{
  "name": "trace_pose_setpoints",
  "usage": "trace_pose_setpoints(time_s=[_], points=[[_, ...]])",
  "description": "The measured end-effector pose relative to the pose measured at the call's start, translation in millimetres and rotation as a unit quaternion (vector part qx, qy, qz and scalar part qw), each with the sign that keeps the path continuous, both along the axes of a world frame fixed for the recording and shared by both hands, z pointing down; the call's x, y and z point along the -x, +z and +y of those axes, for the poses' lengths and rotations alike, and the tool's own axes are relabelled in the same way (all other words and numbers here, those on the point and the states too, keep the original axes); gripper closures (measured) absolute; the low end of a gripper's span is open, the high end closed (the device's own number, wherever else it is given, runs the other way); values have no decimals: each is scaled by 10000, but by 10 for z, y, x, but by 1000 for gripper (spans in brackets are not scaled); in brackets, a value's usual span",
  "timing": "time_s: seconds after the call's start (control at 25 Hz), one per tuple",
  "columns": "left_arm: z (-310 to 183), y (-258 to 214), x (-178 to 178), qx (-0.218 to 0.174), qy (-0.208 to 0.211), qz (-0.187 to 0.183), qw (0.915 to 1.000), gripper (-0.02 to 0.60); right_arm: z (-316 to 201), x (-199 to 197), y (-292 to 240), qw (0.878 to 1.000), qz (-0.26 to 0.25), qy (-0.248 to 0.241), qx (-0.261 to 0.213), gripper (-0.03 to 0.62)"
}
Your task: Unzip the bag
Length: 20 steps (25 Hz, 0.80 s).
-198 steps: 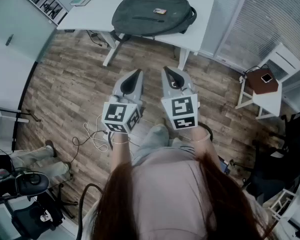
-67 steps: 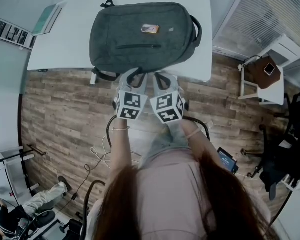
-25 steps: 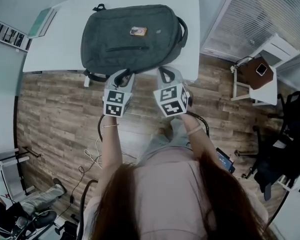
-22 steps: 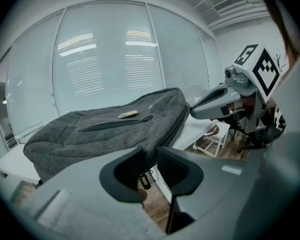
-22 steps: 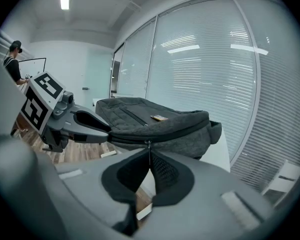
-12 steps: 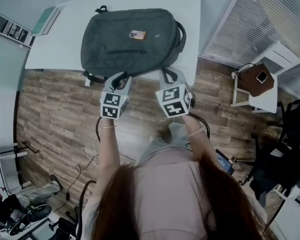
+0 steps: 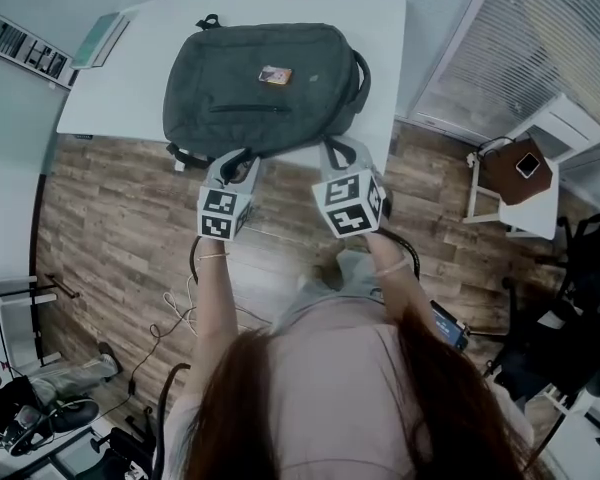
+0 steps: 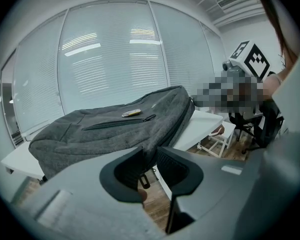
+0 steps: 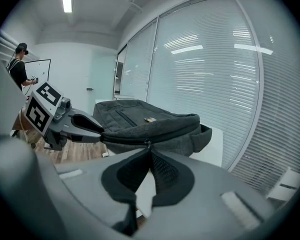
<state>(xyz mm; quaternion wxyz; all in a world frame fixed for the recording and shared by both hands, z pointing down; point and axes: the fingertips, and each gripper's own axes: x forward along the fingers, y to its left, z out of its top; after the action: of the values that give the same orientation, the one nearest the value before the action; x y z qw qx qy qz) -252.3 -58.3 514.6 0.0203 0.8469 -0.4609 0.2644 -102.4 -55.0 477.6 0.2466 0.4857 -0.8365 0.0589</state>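
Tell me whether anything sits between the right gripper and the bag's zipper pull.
Nothing visible does. The right gripper is shut on the zipper pull at the near edge of the bag; the left gripper clamps that edge off to one side.

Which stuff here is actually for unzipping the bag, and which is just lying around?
For the job: backpack, zipper pull pinched in right tool, left tool holding backpack's edge.
Lying about: notebook on desk, phone, side table, loose cables.
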Motion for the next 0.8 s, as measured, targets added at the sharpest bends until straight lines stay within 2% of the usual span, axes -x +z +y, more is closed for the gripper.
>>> trace_pose_setpoints(time_s=[0.32,0.68,0.8], points=[[6,-11,-6,-8,-62,-25,10000,485,-56,-41,-29,9997,-4,-248,62,583],[75,-143,-38,-103,-354,-193,9991,482,-39,-72,-47,9977,-173,-631,180,585],[121,-219,-82,-132,-425,-73,9990,472,-45,-72,-47,9968,-208,-747,172,585]])
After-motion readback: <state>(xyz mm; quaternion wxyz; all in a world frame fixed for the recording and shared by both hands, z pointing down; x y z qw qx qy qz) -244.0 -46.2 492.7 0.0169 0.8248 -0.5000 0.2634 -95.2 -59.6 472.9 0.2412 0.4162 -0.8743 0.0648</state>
